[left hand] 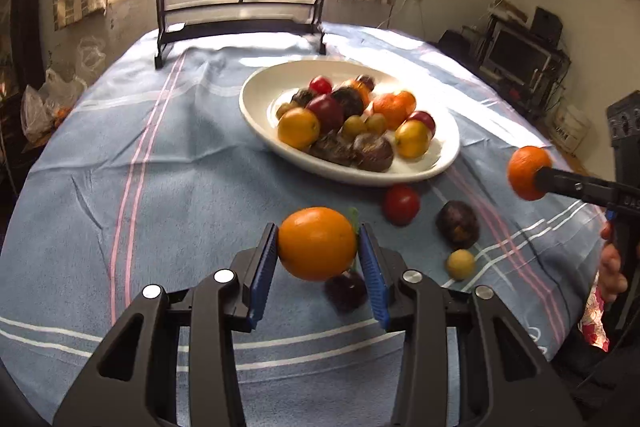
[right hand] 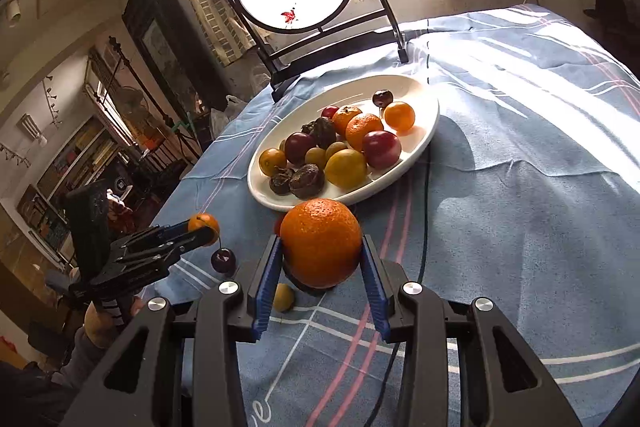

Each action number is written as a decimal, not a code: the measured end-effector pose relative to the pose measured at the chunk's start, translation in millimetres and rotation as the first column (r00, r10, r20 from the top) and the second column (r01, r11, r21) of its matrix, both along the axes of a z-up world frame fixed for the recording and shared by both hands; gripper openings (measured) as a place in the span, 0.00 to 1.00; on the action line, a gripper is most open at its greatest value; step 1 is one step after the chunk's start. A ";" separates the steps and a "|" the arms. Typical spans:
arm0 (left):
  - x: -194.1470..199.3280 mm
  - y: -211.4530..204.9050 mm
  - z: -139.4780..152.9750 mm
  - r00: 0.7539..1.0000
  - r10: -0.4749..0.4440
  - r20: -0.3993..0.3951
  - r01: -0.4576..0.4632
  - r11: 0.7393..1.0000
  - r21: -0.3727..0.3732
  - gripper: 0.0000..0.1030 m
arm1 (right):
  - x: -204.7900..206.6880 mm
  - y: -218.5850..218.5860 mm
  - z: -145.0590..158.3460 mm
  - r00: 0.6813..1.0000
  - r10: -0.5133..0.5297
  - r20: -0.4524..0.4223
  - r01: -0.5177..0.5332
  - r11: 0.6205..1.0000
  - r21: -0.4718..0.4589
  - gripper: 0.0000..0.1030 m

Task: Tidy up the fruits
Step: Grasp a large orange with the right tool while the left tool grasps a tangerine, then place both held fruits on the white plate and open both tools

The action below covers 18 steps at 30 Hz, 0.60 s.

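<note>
My left gripper (left hand: pixel 318 231) is shut on a smooth orange (left hand: pixel 316 251) and holds it above the blue tablecloth. My right gripper (right hand: pixel 321 241) is shut on a rougher orange (right hand: pixel 320 255), just in front of the white oval plate (right hand: pixel 424 131). The plate (left hand: pixel 256 99) holds several oranges, plums, small yellow fruits and dark wrinkled fruits. In the left wrist view the right gripper (left hand: pixel 536 179) shows at the right edge with its orange (left hand: pixel 526 167). In the right wrist view the left gripper (right hand: pixel 208 229) is at the left with its orange (right hand: pixel 202 221).
Loose on the cloth are a red fruit (left hand: pixel 401 205), a dark wrinkled fruit (left hand: pixel 457 224), a small yellow fruit (left hand: pixel 461 264) and a dark cherry (right hand: pixel 222 260). A round screen on a black stand (left hand: pixel 240 27) is at the table's far end. A black cable (right hand: pixel 426 227) crosses the cloth.
</note>
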<state>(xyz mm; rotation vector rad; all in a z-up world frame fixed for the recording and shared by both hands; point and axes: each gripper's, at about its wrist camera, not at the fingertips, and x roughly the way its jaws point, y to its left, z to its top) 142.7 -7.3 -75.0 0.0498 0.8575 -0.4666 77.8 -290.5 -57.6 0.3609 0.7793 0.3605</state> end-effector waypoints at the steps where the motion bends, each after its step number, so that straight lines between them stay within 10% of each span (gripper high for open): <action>1: 5.0 3.9 -4.5 0.999 0.003 -0.053 -0.003 1.000 -0.010 0.38 | -0.3 -0.5 -1.1 1.000 -0.003 -0.001 0.003 1.000 0.006 0.39; 7: -5.8 17.2 -1.6 0.997 0.004 -0.072 0.001 0.998 0.065 0.38 | -3.5 5.8 -6.2 1.000 0.023 -0.002 -0.023 0.999 0.027 0.39; 18: -5.1 14.1 57.4 0.998 -0.002 0.061 0.006 0.998 -0.065 0.39 | 13.5 7.5 19.7 0.999 0.008 0.050 -0.008 1.000 0.012 0.39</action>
